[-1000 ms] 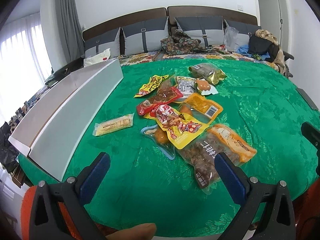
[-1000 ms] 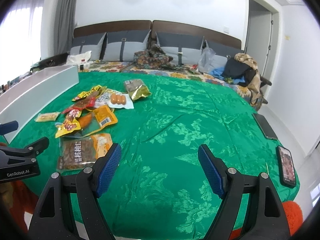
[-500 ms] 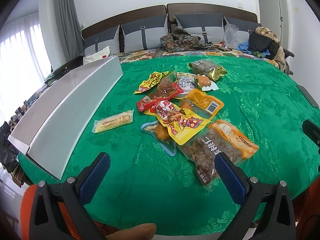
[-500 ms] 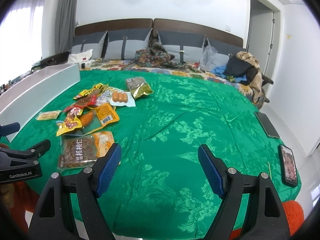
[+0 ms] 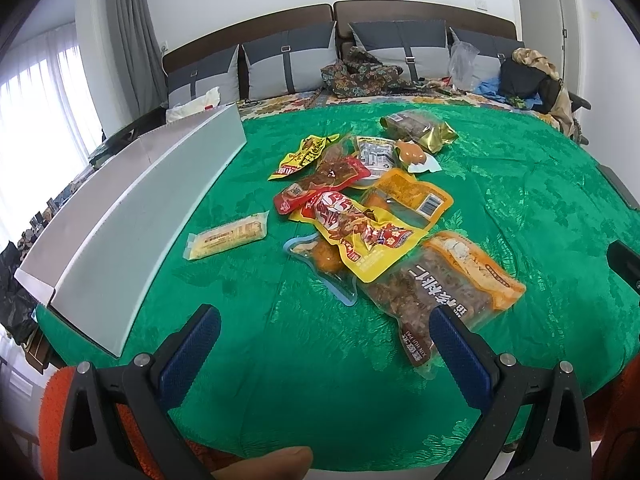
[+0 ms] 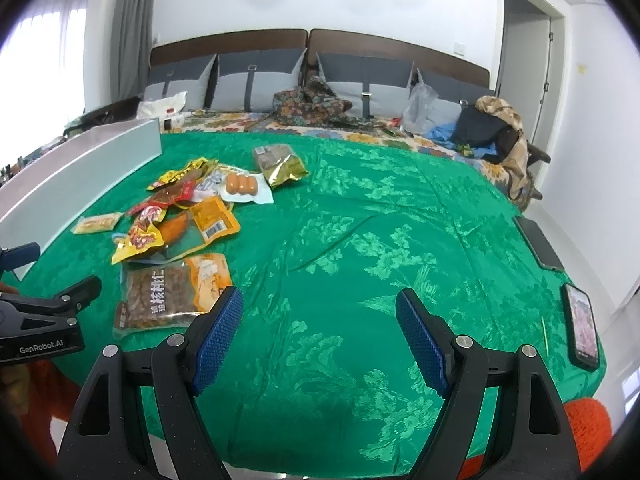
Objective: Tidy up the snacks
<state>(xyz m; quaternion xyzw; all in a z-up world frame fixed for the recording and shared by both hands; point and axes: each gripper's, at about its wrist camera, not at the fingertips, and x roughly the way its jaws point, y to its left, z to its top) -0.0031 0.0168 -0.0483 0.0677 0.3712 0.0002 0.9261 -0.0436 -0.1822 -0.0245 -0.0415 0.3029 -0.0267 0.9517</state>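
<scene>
Left claw point(image 5: 324, 320) beside walnut pack point(image 5: 436, 288)

Bare green cloth point(image 6: 360, 240) from 12 to 3 o'clock. Snack pile point(image 5: 372, 216) obstructs centre. Grey box point(image 5: 132, 216) blocks 9 o'clock; phones point(image 6: 582, 320) at 3.

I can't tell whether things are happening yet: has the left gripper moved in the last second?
Yes. The left gripper has crept forward toward the brown walnut packet, which lies closer to its right finger than before.

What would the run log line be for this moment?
left gripper: open | right gripper: open | snacks: untouched on bed | box: beside
</scene>
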